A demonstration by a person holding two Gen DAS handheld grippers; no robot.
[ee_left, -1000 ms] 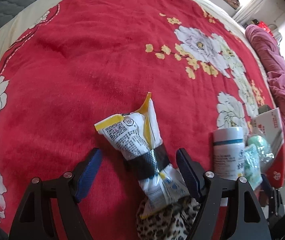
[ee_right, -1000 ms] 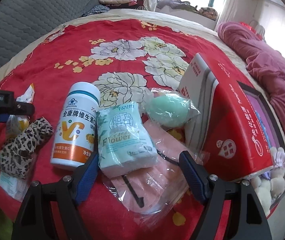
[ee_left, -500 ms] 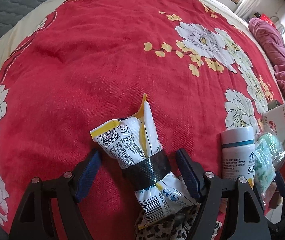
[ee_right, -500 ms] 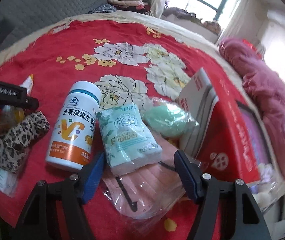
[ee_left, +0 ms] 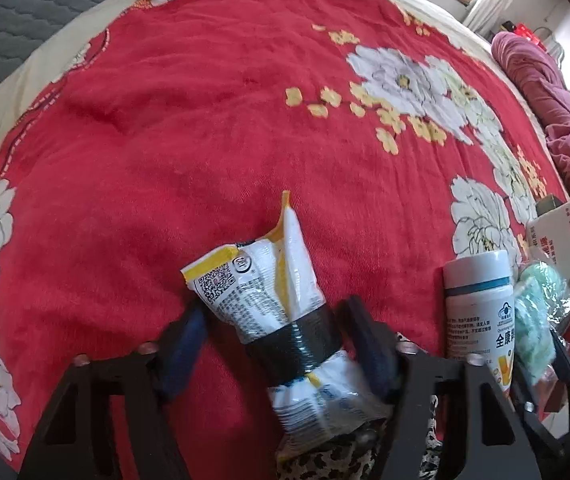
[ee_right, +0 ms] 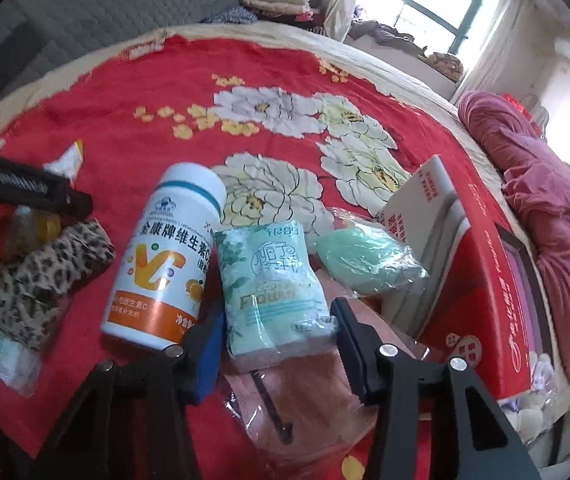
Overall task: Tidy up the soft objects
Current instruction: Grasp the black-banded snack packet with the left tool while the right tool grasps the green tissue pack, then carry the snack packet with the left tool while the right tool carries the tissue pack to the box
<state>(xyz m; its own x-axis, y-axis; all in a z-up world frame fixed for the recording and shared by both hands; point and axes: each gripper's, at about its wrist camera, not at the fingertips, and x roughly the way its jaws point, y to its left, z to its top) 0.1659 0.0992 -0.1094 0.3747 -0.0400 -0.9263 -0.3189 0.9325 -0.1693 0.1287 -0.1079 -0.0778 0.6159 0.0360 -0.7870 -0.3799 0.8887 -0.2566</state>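
A: Left gripper (ee_left: pixel 281 340) is over the white-and-yellow crinkly plastic packet with a black band round its middle (ee_left: pixel 281 320). Jaws have just been closing, the packet between them, pads near the band; whether they touch it, I cannot tell.

B: And that packet lies left of the white vitamin bottle with the orange label (ee_right: pixel 165 256), on the red flowered bedspread (ee_left: pixel 205 120), its near end on a leopard-print fabric roll (ee_right: pixel 41 272).

A: Right gripper (ee_right: pixel 277 344) has just been closing too, around the pale green tissue pack (ee_right: pixel 273 292) just right of the bottle. Jaws look right against its sides, though a firm clamp I cannot confirm.

B: The pack rests on a clear bag of pink material (ee_right: pixel 305 392).
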